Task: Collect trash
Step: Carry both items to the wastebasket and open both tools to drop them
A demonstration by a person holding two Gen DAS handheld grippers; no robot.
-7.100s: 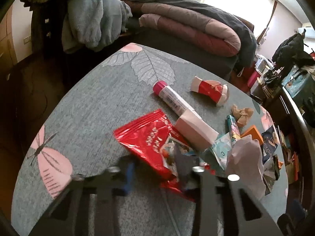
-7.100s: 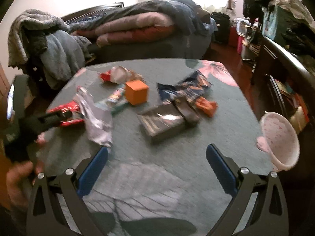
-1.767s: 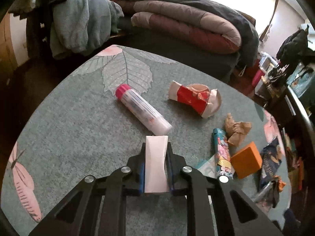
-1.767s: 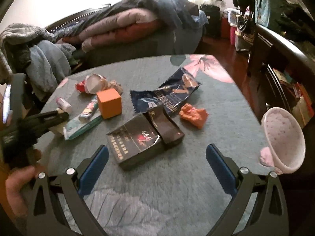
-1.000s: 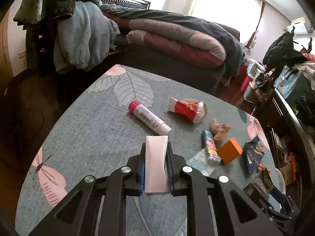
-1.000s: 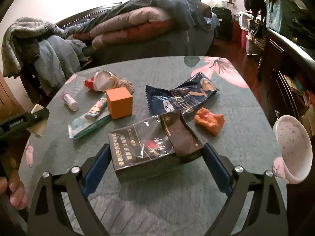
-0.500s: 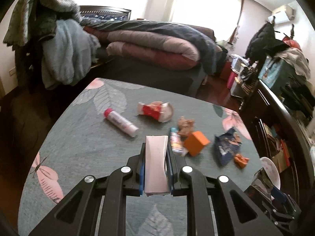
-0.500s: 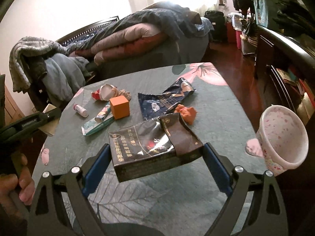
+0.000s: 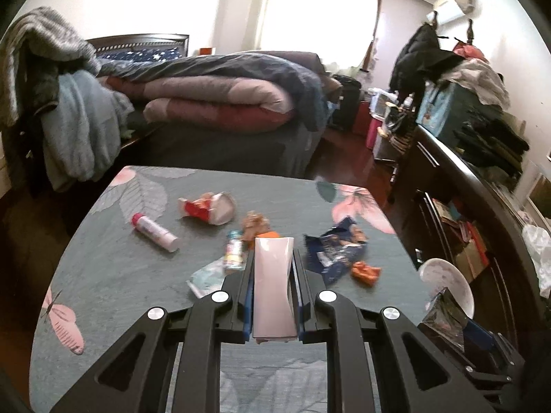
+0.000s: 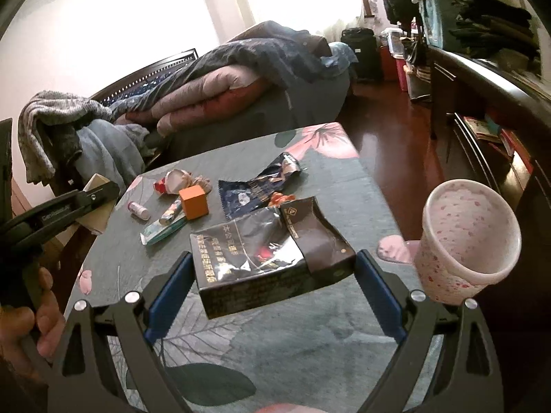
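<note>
My left hand-held gripper (image 9: pixel 273 277) pinches a pale carton (image 9: pixel 274 285) upright between its pads, low in the middle of the left view. My right hand-held gripper (image 10: pixel 272 290) is clamped on a dark box (image 10: pixel 272 258) with its lid flap open, held above the table (image 10: pixel 310 344).

Loose trash lies on the table past both. In the left view I see a pink-capped tube (image 9: pixel 155 232) at middle left, a red and white cup (image 9: pixel 208 208) lying on its side beyond it, a brown wad (image 9: pixel 255 223), a blue wrapper (image 9: pixel 335 253) right of centre and an orange scrap (image 9: pixel 366 272) just beside it. In the right view an orange cube (image 10: pixel 194 203) sits near a teal packet (image 10: pixel 163 230), partly behind the dark box.

A pink bin (image 10: pixel 468 241) stands off the table's right edge, open mouth facing me. The table wears a grey-green cloth with leaf and pink flower prints. Behind it a bed (image 9: pixel 220 103) carries folded quilts; clothes hang at upper left, and a cluttered dark cabinet (image 9: pixel 482 179) runs down the right.
</note>
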